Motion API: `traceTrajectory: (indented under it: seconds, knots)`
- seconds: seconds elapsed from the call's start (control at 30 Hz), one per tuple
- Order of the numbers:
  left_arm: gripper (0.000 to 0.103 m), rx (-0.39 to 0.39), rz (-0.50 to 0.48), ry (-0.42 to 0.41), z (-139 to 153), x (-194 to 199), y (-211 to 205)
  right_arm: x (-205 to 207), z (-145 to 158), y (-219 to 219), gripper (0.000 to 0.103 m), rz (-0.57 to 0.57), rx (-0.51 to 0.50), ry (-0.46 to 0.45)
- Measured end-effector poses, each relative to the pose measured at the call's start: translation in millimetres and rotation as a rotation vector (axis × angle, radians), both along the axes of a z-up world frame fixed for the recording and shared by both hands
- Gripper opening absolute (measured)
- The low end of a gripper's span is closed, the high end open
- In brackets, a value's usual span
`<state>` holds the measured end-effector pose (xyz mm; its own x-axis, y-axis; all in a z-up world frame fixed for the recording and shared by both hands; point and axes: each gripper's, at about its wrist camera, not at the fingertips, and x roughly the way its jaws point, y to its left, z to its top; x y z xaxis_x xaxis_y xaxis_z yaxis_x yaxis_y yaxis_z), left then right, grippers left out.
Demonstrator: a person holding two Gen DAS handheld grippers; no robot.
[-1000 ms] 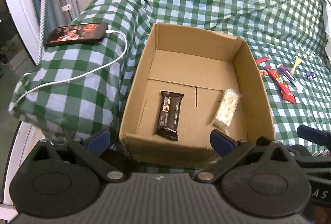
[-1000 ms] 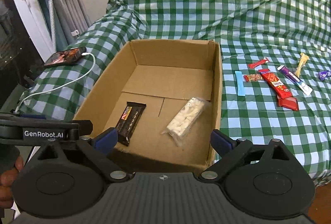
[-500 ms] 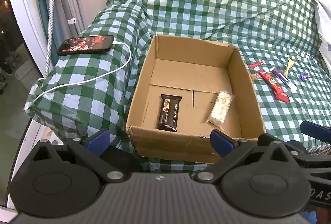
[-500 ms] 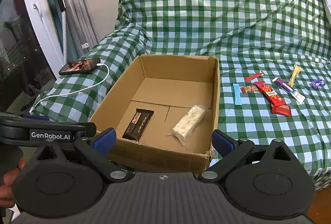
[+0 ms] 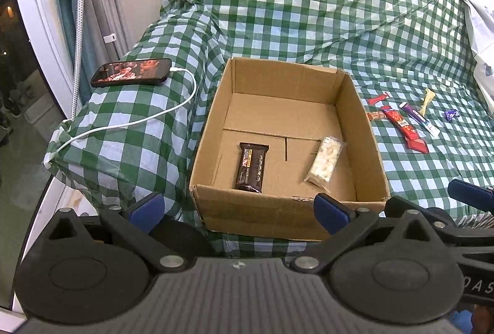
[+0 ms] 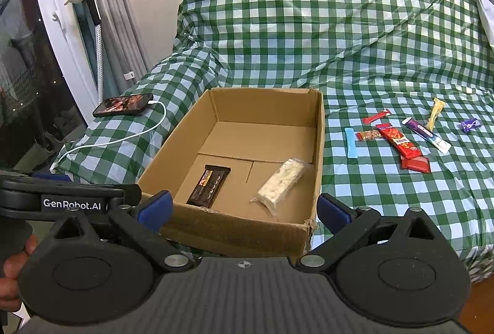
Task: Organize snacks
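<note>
Your left gripper (image 5: 237, 207) has its blue-tipped fingers (image 5: 146, 206) spread wide and empty, held just short of the near wall of the cardboard box (image 5: 278, 213). Your right gripper (image 6: 244, 207) is likewise released, its fingers (image 6: 332, 207) apart with nothing between them, framing the same near wall (image 6: 234, 233). Inside the box, a dark chocolate bar (image 5: 251, 166) lies flat on the left of the floor and a clear packet of white pieces (image 5: 324, 161) lies on the right, the two apart. The box sits on a bed covered in a green checked sheet (image 6: 308, 25). To its right, on the sheet, the remaining snacks (image 6: 401, 141) lie scattered: a red wrapper, a pale blue stick (image 6: 351, 142), a purple and white bar, a yellow one and a small purple sweet (image 6: 470, 124). Left of the box, a phone (image 5: 131, 72) rests screen up with a white cable (image 5: 129, 124) plugged in
</note>
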<state>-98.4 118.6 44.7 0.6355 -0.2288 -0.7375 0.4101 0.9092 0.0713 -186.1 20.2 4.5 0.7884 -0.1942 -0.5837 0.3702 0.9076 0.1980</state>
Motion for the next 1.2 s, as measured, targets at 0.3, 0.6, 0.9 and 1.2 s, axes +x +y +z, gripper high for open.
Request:
traceTrajectory:
  seconds: [0.3, 0.6, 0.9, 1.2]
  knots:
    - [0.103, 0.002, -0.002, -0.004, 2, -2, 0, -2, 0, -1, 0.100, -0.001, 0.001, -0.005]
    - [0.103, 0.010, -0.006, 0.002, 0, -1, 1, -5, -1, -2, 0.100, -0.009, 0.014, 0.005]
    - [0.103, 0.023, -0.009, 0.022, -4, 2, -2, -1, -6, -6, 0.100, -0.013, 0.032, 0.021]
    - [0.103, 0.040, -0.012, 0.038, -9, 5, -7, 1, -13, -12, 0.100, -0.021, 0.060, 0.033]
